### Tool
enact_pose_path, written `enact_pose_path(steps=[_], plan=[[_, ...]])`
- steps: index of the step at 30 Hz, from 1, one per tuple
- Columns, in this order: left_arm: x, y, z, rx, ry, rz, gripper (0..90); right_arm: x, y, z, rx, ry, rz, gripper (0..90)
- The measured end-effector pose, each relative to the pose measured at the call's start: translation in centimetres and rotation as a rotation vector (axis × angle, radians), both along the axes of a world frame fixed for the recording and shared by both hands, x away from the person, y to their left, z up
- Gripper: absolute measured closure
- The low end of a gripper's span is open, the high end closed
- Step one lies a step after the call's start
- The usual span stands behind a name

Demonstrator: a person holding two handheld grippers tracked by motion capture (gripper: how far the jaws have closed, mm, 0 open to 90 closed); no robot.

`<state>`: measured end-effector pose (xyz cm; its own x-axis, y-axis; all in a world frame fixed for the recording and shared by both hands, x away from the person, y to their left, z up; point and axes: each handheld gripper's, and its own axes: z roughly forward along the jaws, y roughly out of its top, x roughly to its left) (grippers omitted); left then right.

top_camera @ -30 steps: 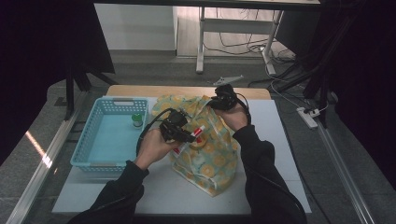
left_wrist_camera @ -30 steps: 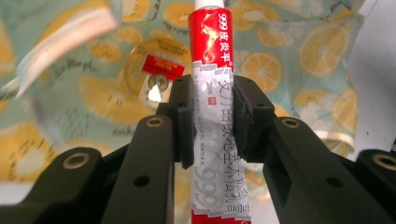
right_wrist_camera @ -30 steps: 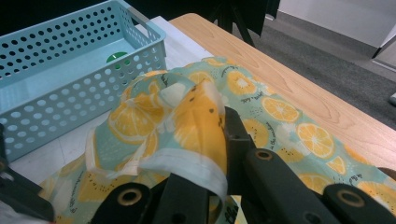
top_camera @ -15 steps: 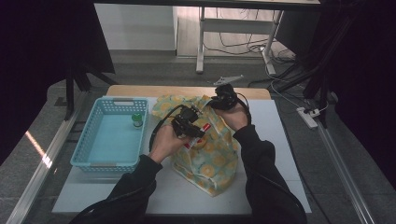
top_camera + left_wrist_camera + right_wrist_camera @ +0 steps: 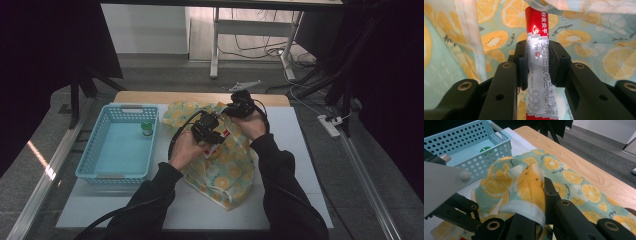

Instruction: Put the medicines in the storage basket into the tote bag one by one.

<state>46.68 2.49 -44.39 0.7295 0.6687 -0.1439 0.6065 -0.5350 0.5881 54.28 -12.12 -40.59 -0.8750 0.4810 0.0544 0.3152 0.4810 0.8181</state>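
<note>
The right hand-held gripper (image 5: 240, 106) clamps the bag (image 5: 226, 170) rim, holding it open. The left hand-held gripper (image 5: 209, 131) grasps the tube (image 5: 537, 50), half inside; the basket (image 5: 95, 165) on the left already holds a jar (image 5: 146, 128).

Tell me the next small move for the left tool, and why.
Probably push the red-and-white tube a little farther into the orange-print bag. The left tool is shut on the tube, whose top end sits just under the bag's raised edge, and the right tool pinches that edge up to hold the mouth open.
</note>
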Motion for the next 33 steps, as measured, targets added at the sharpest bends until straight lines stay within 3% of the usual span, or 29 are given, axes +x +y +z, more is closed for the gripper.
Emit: enact_pose_path(steps=[9,11,14,22,25,33], plan=[[0.7,-0.4,-0.5,0.01,-0.032,0.004,71.3,0.1,-0.2,0.0,-0.001,0.004,-0.008,89.8],[0.7,-0.4,-0.5,-0.014,-0.027,0.004,71.3,0.1,-0.2,-0.1,0.0,0.004,-0.007,89.8],[0.6,-0.6,-0.3,0.001,-0.044,-0.01,71.3,0.1,-0.2,0.0,0.001,0.003,-0.007,89.8],[0.6,-0.6,0.1,-0.04,-0.047,-0.016,71.3,0.2,-0.5,0.2,0.006,0.004,-0.013,89.8],[0.9,-0.7,-0.2,-0.029,-0.052,-0.012,71.3,0.2,-0.5,0.2,0.009,0.008,-0.018,89.8],[2.2,-0.5,-2.2,0.026,-0.019,0.029,71.3,0.2,-0.3,0.0,0.006,0.01,-0.012,89.8]])
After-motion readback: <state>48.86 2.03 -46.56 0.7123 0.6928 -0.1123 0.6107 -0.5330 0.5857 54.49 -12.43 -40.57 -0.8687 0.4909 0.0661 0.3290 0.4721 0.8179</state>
